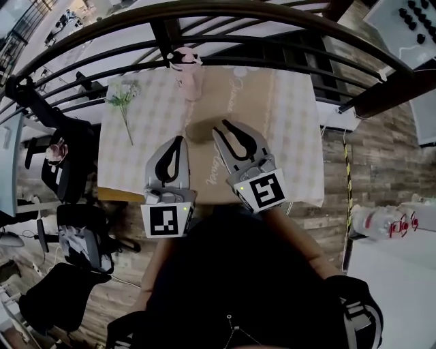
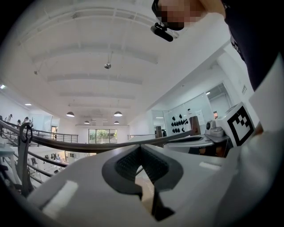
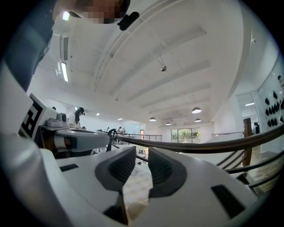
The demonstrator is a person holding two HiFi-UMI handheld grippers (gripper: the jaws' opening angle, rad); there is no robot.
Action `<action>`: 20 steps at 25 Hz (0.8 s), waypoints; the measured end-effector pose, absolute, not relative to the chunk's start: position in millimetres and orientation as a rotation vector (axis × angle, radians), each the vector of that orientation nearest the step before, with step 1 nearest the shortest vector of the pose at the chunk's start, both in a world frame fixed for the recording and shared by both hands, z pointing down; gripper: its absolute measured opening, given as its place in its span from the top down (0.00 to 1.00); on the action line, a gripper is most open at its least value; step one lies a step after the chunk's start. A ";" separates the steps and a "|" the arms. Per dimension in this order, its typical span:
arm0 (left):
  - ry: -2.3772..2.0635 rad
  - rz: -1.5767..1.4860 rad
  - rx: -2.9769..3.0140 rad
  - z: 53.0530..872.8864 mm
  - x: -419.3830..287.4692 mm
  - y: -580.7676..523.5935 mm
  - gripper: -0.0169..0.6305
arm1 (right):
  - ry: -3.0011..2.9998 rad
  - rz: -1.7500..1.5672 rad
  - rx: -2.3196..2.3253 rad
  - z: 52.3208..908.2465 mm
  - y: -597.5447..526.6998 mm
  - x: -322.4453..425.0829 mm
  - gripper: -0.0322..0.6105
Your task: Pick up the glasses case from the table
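Over a cloth-covered bench by a curved railing, you hold both grippers level and pointed across the bench, with the glasses case between their tips in the head view. The case is the brown oval on the left edge of the tan runner. It lies nearer you than the pink object and well to the right of the flower sprig.

The left gripper has its fingers clenched, tips meeting, with nothing inside. The right gripper has its fingers a narrow slit apart and empty, their tips just beside the case's right end. Whether they touch it cannot be told.

The case looks like a rigid, rounded shell, probably light and unlikely to give under pressure. Its domed top and smooth skin could let the pads slide off if you pinch high or near an end. Take it across the short width at the middle, low on the sides where the walls are straightest. The right gripper's slit looks too narrow for that, so spread the fingers wider before you come down. Brown on tan, its outline is easy to misjudge.
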State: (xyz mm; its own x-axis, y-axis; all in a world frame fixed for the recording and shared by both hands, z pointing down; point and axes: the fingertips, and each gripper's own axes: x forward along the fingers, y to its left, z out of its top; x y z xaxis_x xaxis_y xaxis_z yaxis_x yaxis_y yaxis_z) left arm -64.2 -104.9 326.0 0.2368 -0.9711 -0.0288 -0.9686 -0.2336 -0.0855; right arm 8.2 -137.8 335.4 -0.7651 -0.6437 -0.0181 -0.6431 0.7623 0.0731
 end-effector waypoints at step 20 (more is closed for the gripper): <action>1.884 -0.115 -2.473 341.8 -67.4 -149.2 0.96 | -2.911 -0.188 0.949 351.5 -175.7 -7.4 0.78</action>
